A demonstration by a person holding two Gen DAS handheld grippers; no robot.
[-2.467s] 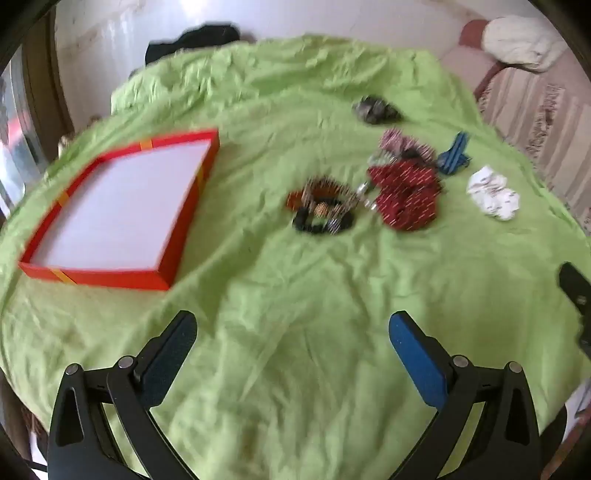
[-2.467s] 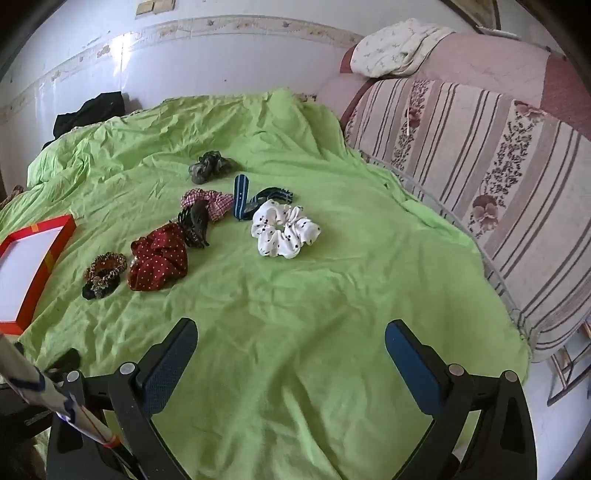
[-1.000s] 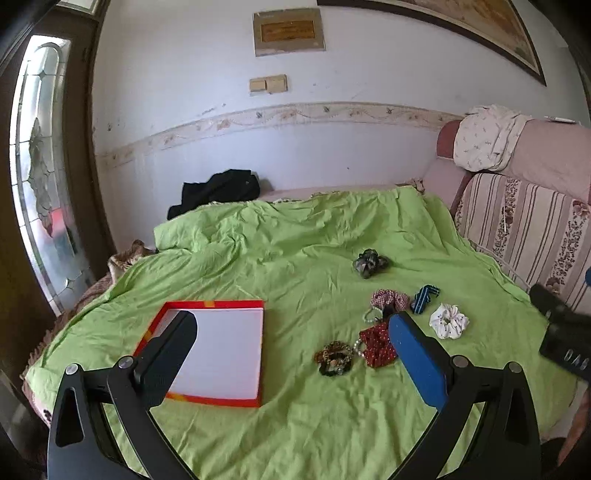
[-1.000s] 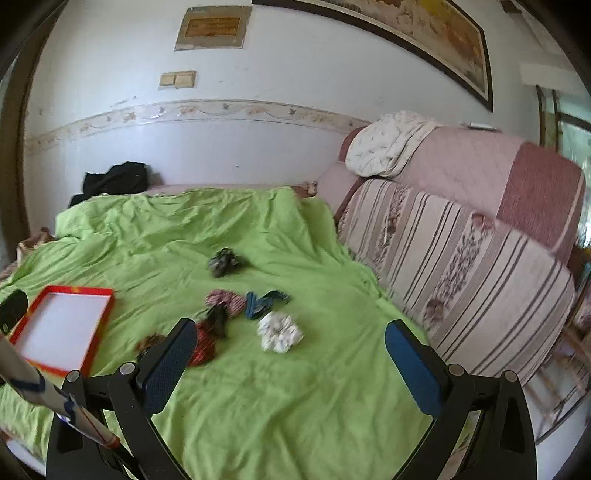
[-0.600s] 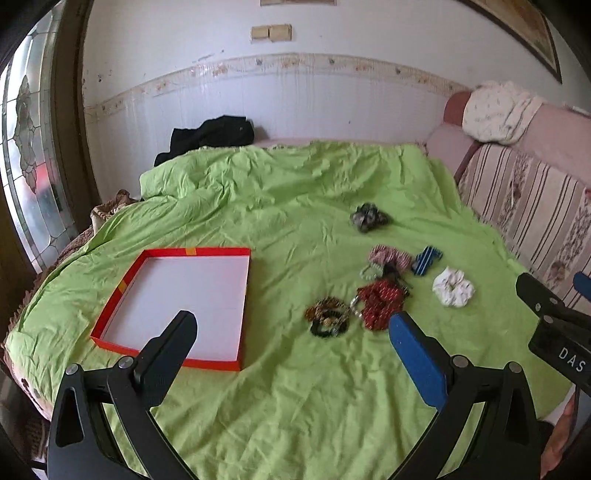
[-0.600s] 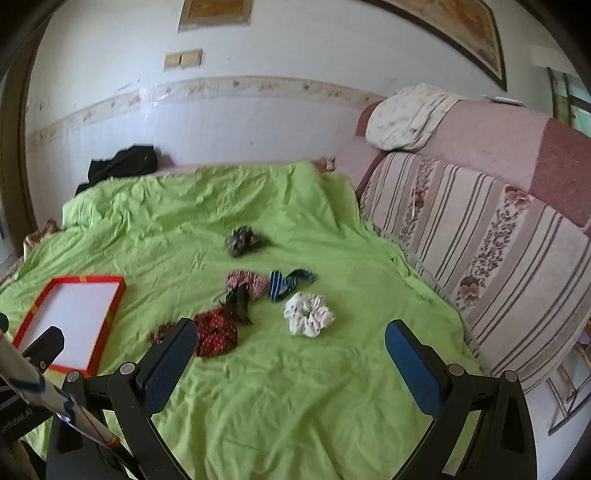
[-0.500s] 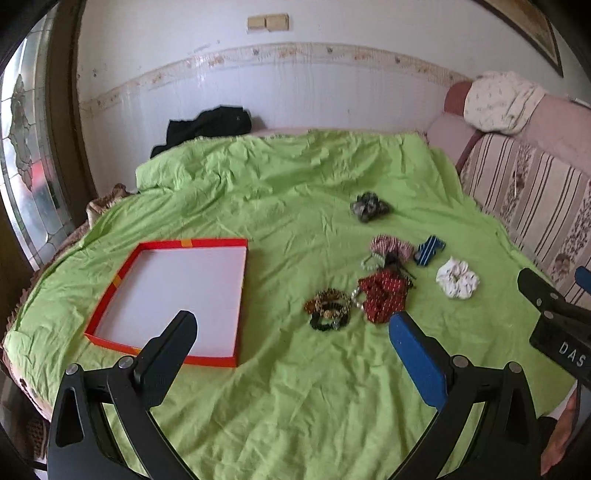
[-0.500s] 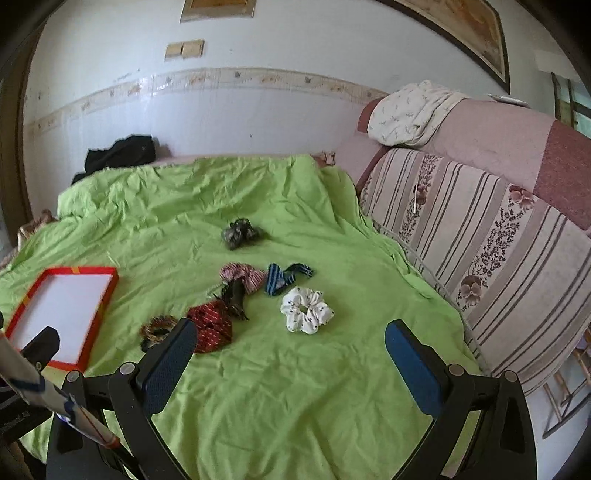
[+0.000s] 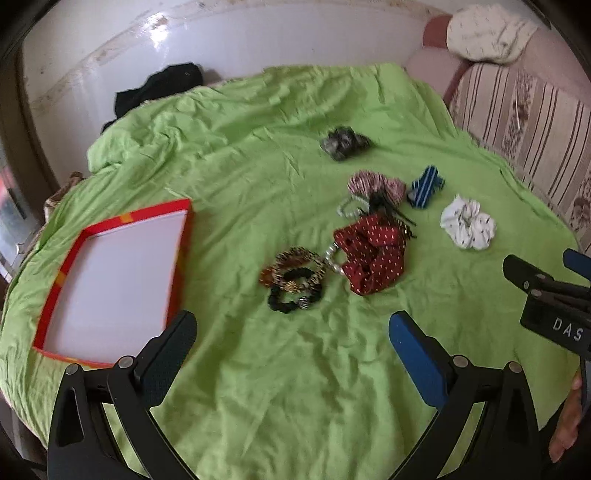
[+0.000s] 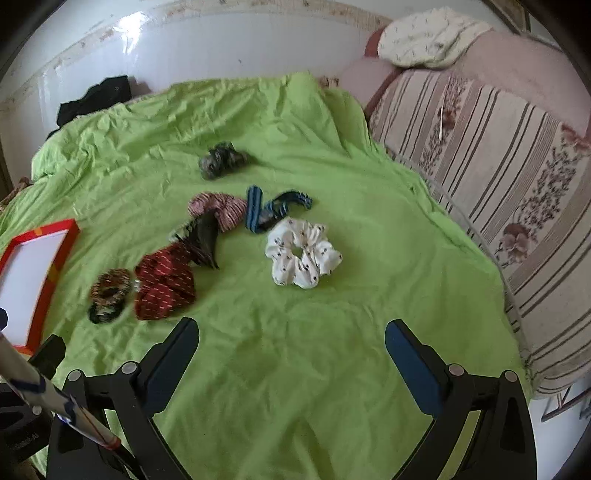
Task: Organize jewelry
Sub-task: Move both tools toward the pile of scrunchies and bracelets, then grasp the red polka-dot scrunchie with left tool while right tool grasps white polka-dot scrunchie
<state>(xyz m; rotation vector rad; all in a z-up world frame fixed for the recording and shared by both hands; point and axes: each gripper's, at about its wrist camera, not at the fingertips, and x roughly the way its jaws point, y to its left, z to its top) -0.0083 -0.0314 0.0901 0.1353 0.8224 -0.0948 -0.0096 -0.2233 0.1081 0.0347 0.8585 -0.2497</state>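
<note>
Several hair accessories lie on a green sheet [image 9: 258,369]: a leopard and black scrunchie pile [image 9: 293,275], a red dotted scrunchie [image 9: 371,251], a pink striped one [image 9: 373,184], a blue striped band [image 9: 424,186], a white scrunchie [image 9: 467,221] and a grey one [image 9: 343,142]. A shallow red box with a white floor [image 9: 110,273] lies at the left. My left gripper [image 9: 291,339] is open and empty, above the sheet in front of the pile. My right gripper [image 10: 291,343] is open and empty, in front of the white scrunchie [image 10: 301,256].
A striped sofa [image 10: 498,177] runs along the right edge of the sheet, with a white cloth [image 10: 424,35] on its back. A black garment [image 9: 159,88] lies at the far edge by the wall. The right gripper's body [image 9: 550,302] shows in the left wrist view.
Both grippers have tilted down and moved closer to the sheet, so the accessories and the red box look larger. Nothing has been taken hold of.
</note>
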